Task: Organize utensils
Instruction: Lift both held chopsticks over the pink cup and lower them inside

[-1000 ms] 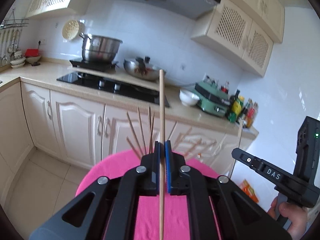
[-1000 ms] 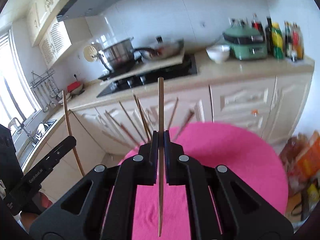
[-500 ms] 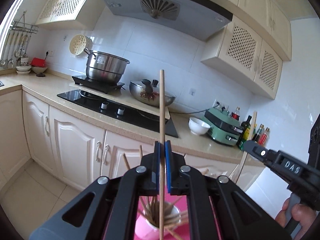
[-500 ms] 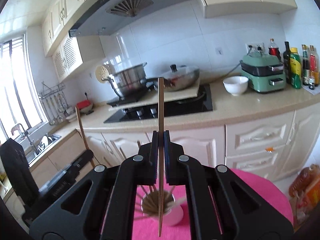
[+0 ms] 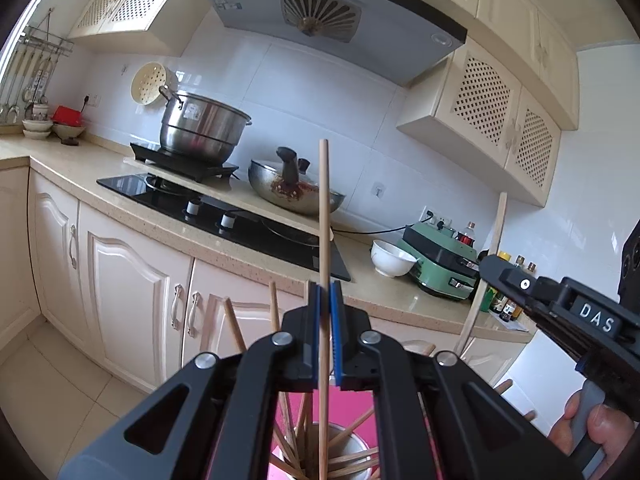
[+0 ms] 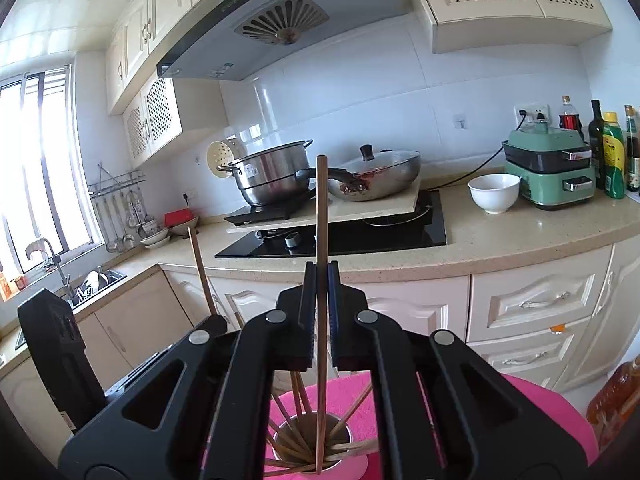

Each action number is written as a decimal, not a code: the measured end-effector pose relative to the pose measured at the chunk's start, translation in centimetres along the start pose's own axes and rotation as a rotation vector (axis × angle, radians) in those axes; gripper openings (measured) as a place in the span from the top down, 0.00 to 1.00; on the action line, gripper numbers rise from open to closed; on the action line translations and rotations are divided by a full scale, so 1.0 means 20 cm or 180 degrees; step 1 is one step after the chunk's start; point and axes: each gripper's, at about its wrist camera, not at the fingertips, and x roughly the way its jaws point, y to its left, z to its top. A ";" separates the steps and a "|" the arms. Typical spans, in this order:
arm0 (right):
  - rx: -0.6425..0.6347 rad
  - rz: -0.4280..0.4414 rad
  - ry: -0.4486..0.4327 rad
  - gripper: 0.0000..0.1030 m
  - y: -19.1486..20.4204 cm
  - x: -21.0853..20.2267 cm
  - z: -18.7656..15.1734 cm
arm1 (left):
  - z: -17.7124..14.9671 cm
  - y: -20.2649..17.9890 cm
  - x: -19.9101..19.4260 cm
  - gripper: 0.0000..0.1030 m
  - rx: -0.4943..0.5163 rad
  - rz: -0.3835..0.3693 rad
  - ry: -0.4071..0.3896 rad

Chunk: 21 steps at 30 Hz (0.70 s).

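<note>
My left gripper (image 5: 325, 292) is shut on a wooden chopstick (image 5: 324, 216) that stands upright, its lower end inside a metal cup (image 5: 352, 446) holding several chopsticks. My right gripper (image 6: 321, 276) is shut on another upright chopstick (image 6: 321, 208), whose lower end dips into the same cup (image 6: 340, 438) on the pink cloth (image 6: 552, 412). In the left wrist view the right gripper (image 5: 486, 266) comes in from the right with its chopstick (image 5: 496, 232). In the right wrist view the left gripper's chopstick (image 6: 198, 264) rises at the left.
Behind the round pink-covered table runs a kitchen counter (image 6: 520, 232) with a black hob (image 6: 352, 236), a steel pot (image 5: 200, 128), a wok (image 5: 292, 192), a white bowl (image 6: 494, 192), a green cooker (image 6: 548, 168) and bottles (image 6: 612, 152). A sink (image 6: 92, 280) lies far left. A hand (image 5: 596, 428) grips the right tool.
Both grippers have come over the cup and tipped up toward level, so the view rose from the cloth to the counter. Each chopstick's lower end now sits in the cup.
</note>
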 end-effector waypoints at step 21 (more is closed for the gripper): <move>-0.0123 0.0145 0.0023 0.94 -0.02 0.06 -0.06 | -0.06 -0.03 0.01 0.95 0.0250 -0.0012 0.0009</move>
